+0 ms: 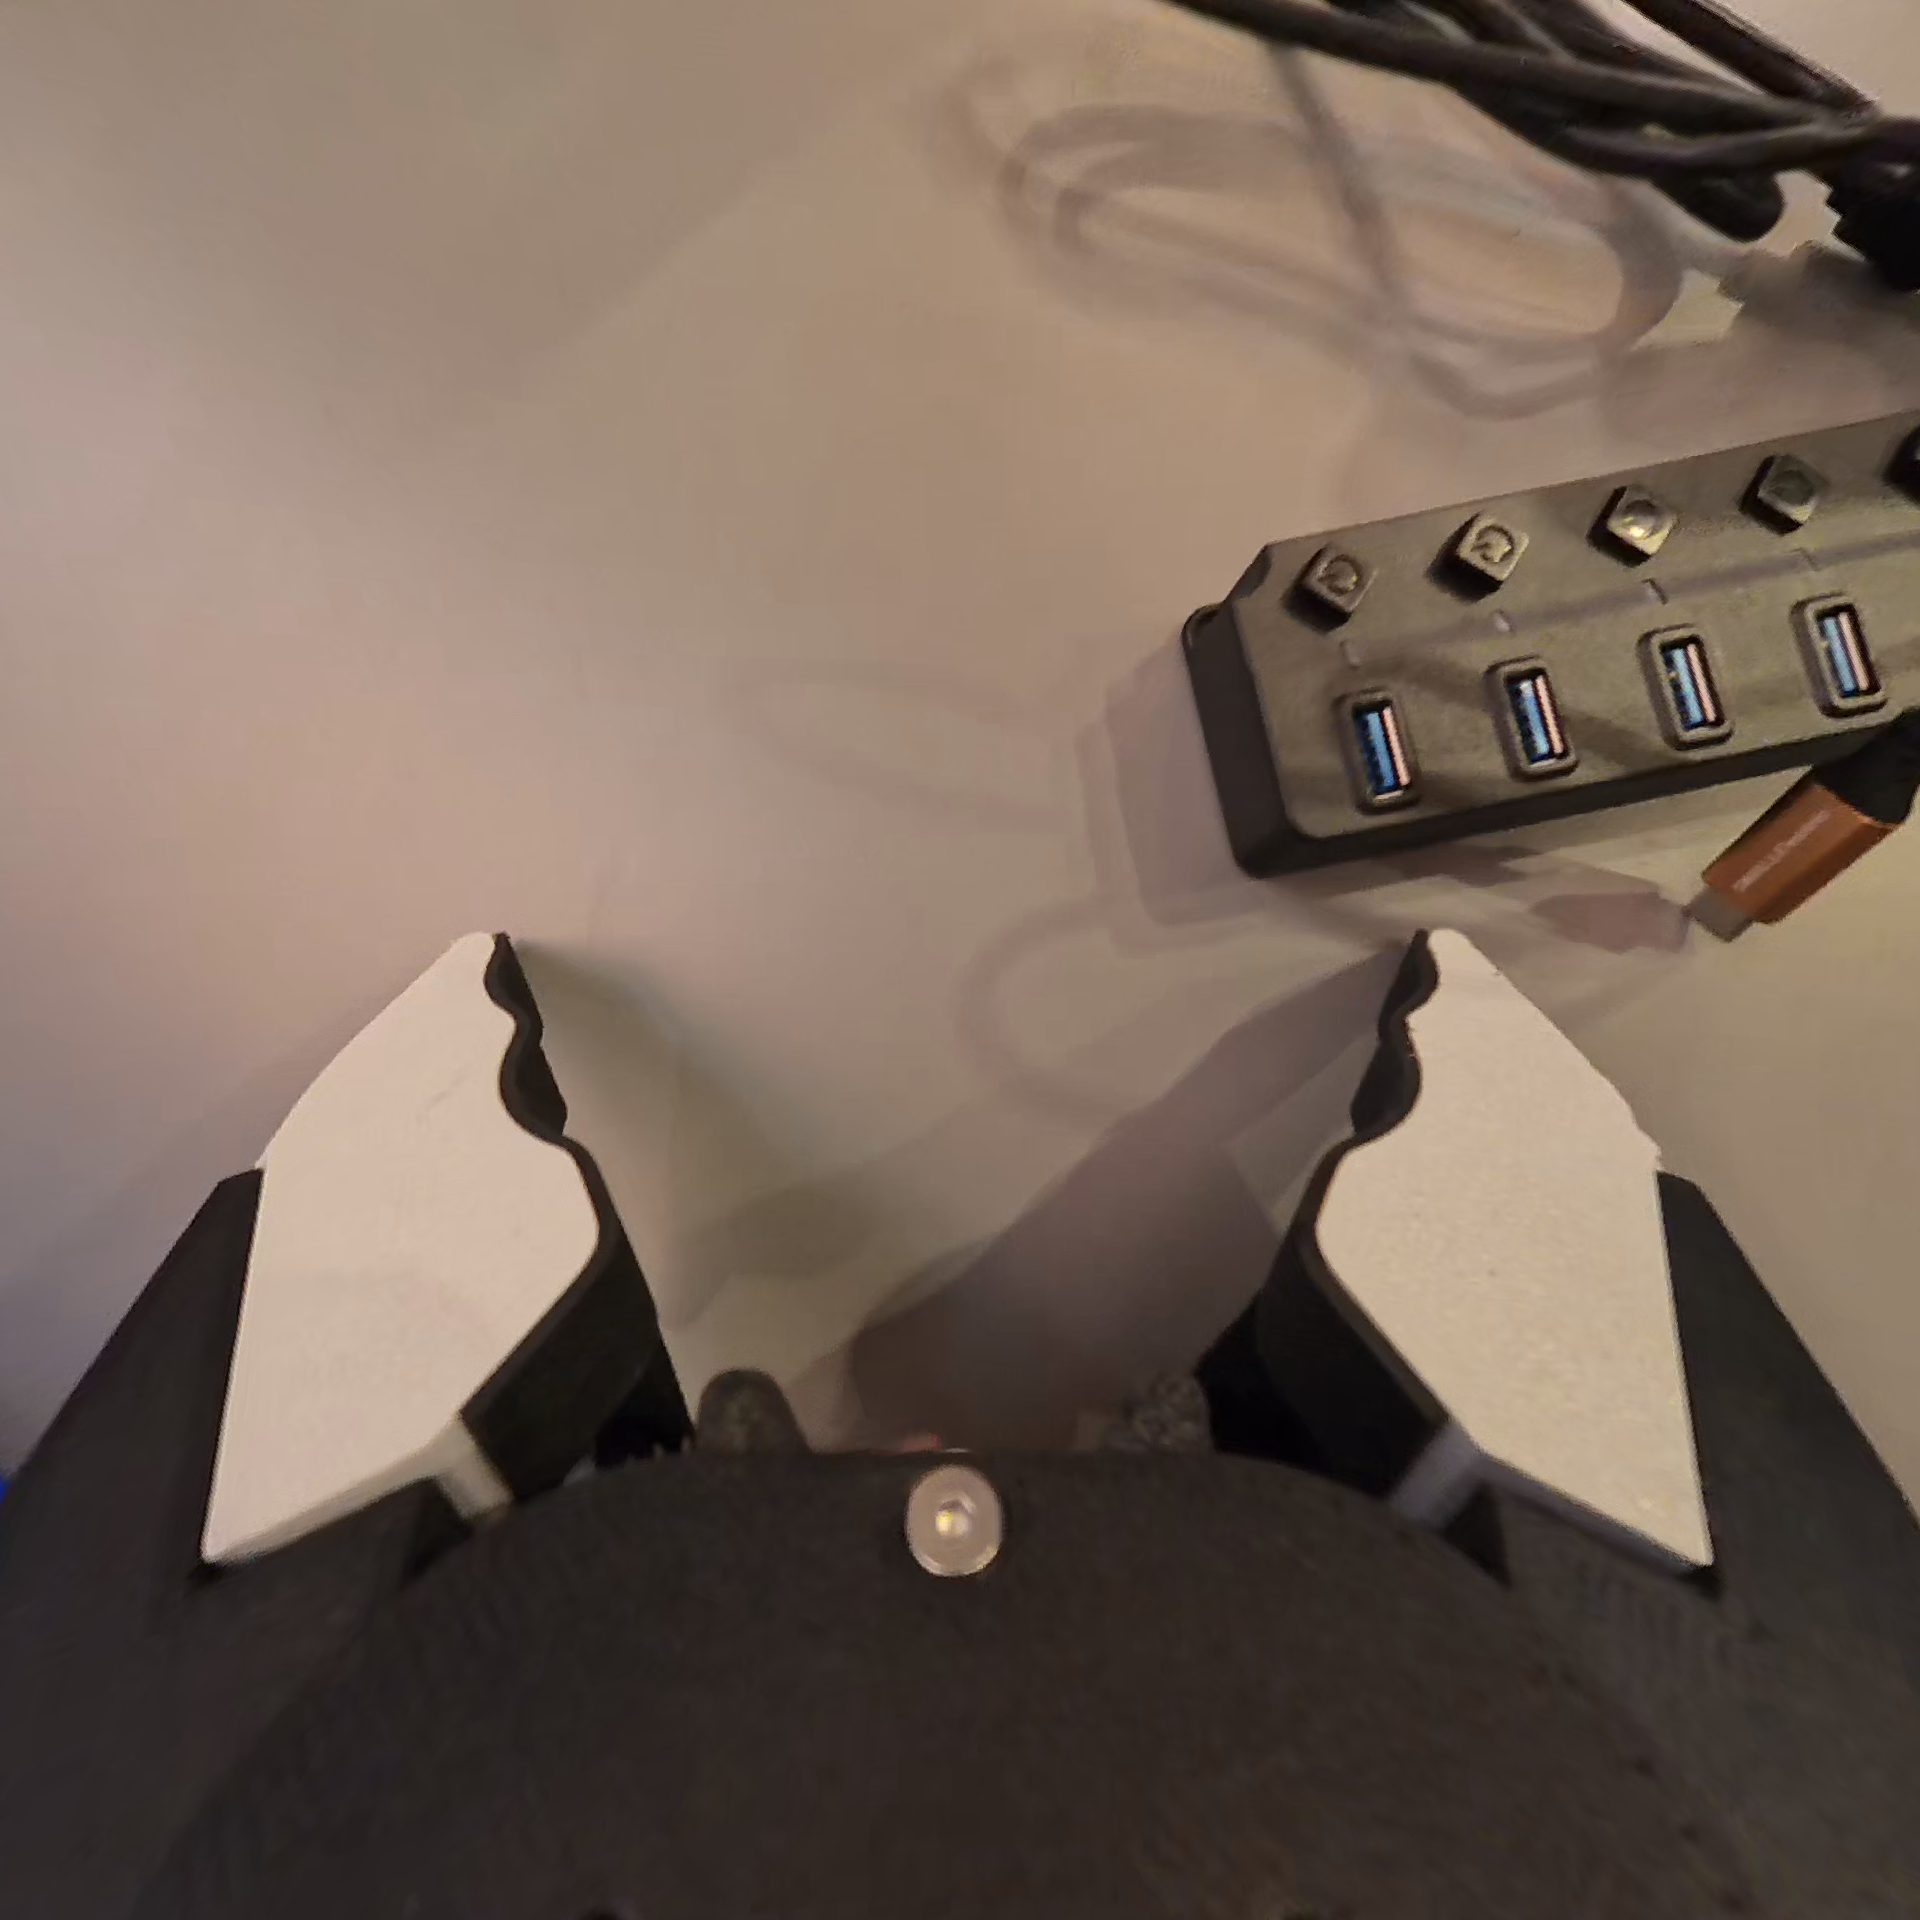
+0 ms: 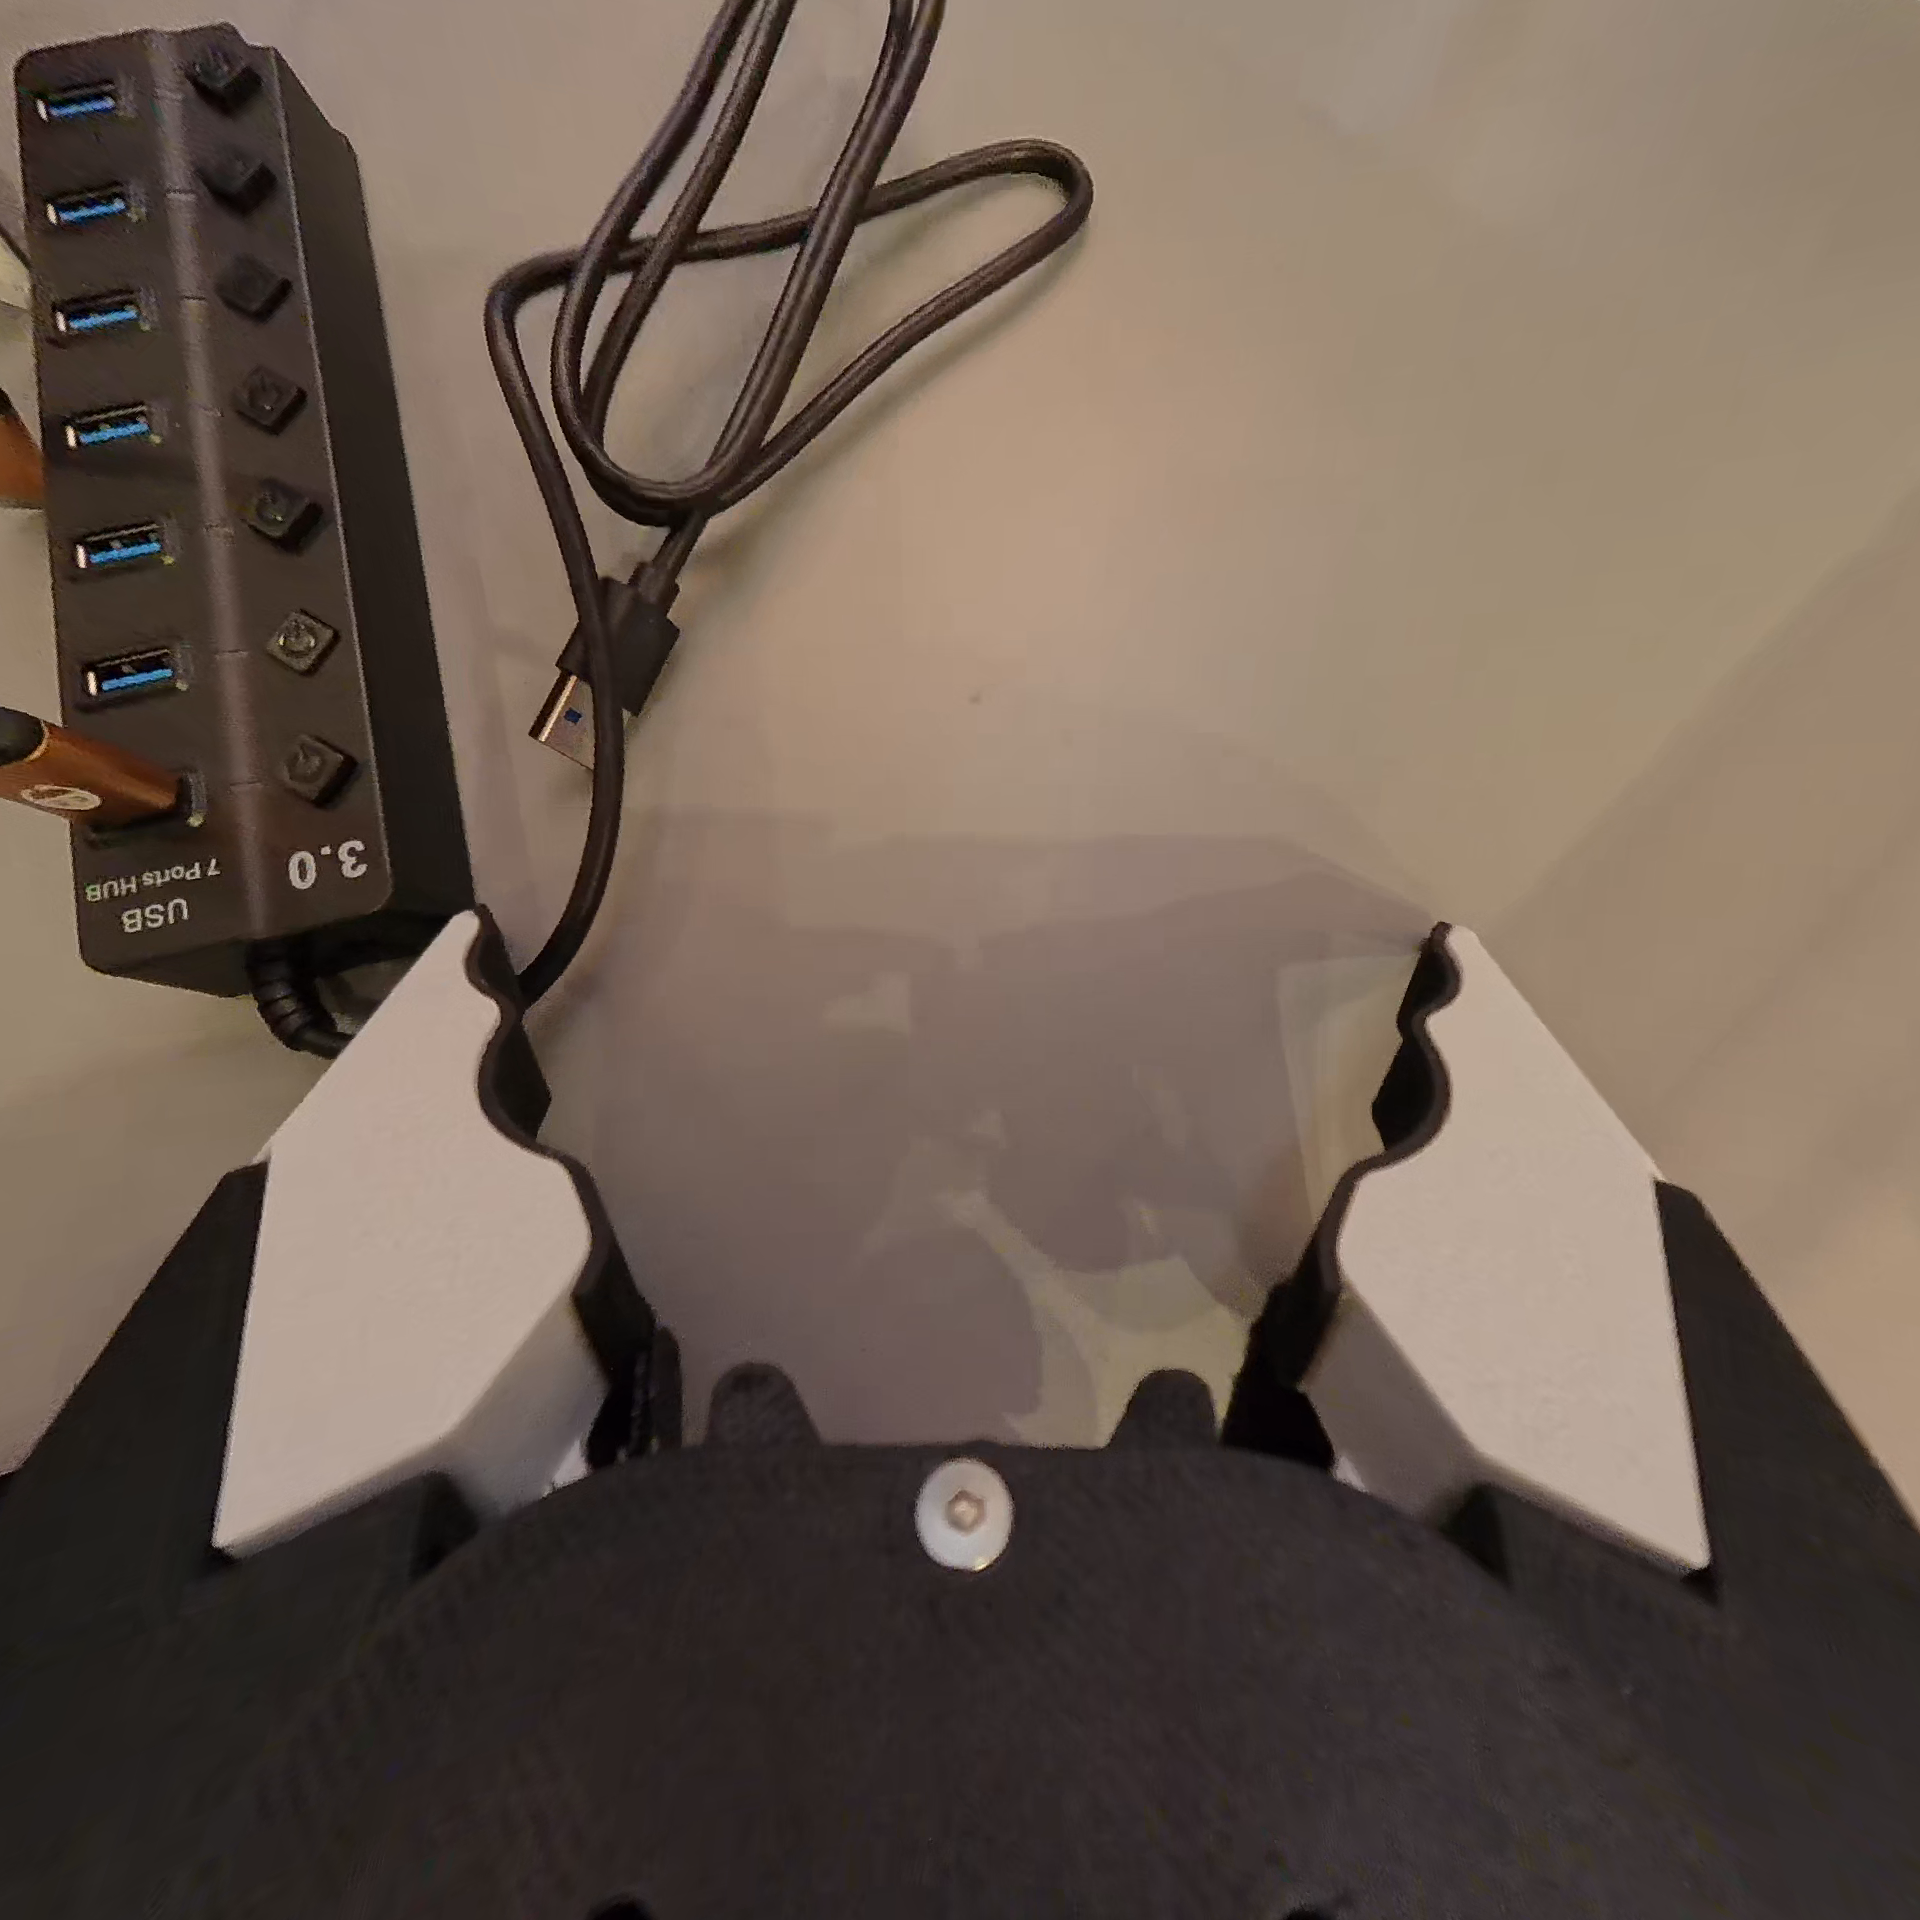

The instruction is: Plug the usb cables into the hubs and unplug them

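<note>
A black USB hub (image 1: pixel 1579 665) with blue ports and square buttons lies at the right of the left wrist view. A copper-coloured USB plug (image 1: pixel 1787 868) lies loose on the table just in front of it. My left gripper (image 1: pixel 961 951) is open and empty, to the left of the hub. In the right wrist view the hub (image 2: pixel 229 499) lies at the left, with a copper plug (image 2: pixel 104 784) seated in its nearest port. The hub's own black cable (image 2: pixel 748 343) lies coiled beside it, its plug (image 2: pixel 597 681) loose. My right gripper (image 2: pixel 961 935) is open and empty.
A bundle of black cables (image 1: pixel 1558 83) runs across the top right of the left wrist view. A second copper plug (image 2: pixel 16 457) shows at the left edge of the right wrist view. The pale glossy table (image 1: pixel 520 468) reflects faint cable shapes.
</note>
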Available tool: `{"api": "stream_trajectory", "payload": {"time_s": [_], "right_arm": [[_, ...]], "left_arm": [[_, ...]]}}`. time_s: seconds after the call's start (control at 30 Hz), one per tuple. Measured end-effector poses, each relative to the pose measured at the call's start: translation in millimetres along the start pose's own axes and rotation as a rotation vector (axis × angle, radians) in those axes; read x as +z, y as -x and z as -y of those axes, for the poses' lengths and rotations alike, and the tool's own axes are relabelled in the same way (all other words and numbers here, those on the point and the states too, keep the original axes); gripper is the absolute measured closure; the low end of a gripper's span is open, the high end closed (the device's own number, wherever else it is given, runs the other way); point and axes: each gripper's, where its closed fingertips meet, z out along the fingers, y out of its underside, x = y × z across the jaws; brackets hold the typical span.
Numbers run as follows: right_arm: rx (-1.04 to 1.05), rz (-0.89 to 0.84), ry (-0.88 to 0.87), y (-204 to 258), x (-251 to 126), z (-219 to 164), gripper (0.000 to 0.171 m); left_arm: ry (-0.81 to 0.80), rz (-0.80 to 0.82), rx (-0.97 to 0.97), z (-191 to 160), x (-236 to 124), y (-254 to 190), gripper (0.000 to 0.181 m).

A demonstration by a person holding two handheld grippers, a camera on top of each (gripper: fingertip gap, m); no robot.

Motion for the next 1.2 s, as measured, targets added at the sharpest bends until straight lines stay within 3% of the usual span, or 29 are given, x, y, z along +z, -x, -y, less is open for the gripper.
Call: {"api": "stream_trajectory", "payload": {"time_s": [0.57, 0.73, 0.8, 0.87, 0.93, 0.97, 1.0, 1.07, 1.1, 1.17, 1.2], "right_arm": [[0.034, 0.014, 0.006, -2.7, 10.6, 15.2, 0.014], [0.064, 0.064, -0.019, -3.2, 16.4, 27.9, 0.012], [0.100, 0.089, -0.060, -7.8, 17.2, 37.6, 0.023], [0.161, 0.140, -0.111, -11.8, 15.7, 48.2, 0.052], [0.175, 0.177, -0.146, -16.3, 14.7, 57.6, 0.059], [0.144, 0.184, -0.178, -17.5, 9.9, 65.4, 0.072], [0.104, 0.202, -0.206, -16.0, 2.1, 74.7, 0.102], [0.055, 0.189, -0.271, -21.2, -17.2, 99.4, 0.119], [0.031, 0.188, -0.321, -24.0, -29.4, 115.0, 0.140], [0.001, 0.221, -0.455, -26.2, -57.2, 152.1, 0.166], [-0.024, 0.236, -0.522, -26.5, -69.9, 171.2, 0.171]], "left_arm": [[0.033, -0.009, 0.008, 19.4, 15.8, 0.9, 0.035], [0.008, 0.010, -0.016, 30.2, 20.3, 5.2, 0.050], [-0.005, 0.028, -0.046, 35.6, 22.2, 12.1, 0.059], [-0.027, 0.018, -0.062, 42.2, 23.5, 16.7, 0.070], [-0.081, -0.051, -0.121, 53.1, 21.9, 18.9, 0.102], [-0.093, -0.091, -0.142, 57.0, 20.2, 18.7, 0.115], [-0.142, -0.122, -0.147, 65.4, 15.3, 18.6, 0.136], [-0.202, -0.112, -0.140, 80.6, 3.1, 25.9, 0.156], [-0.280, -0.128, -0.137, 96.5, -8.2, 27.0, 0.173], [-0.419, -0.147, -0.135, 129.9, -32.3, 30.5, 0.181], [-0.518, -0.152, -0.121, 149.6, -46.7, 31.7, 0.181]]}}
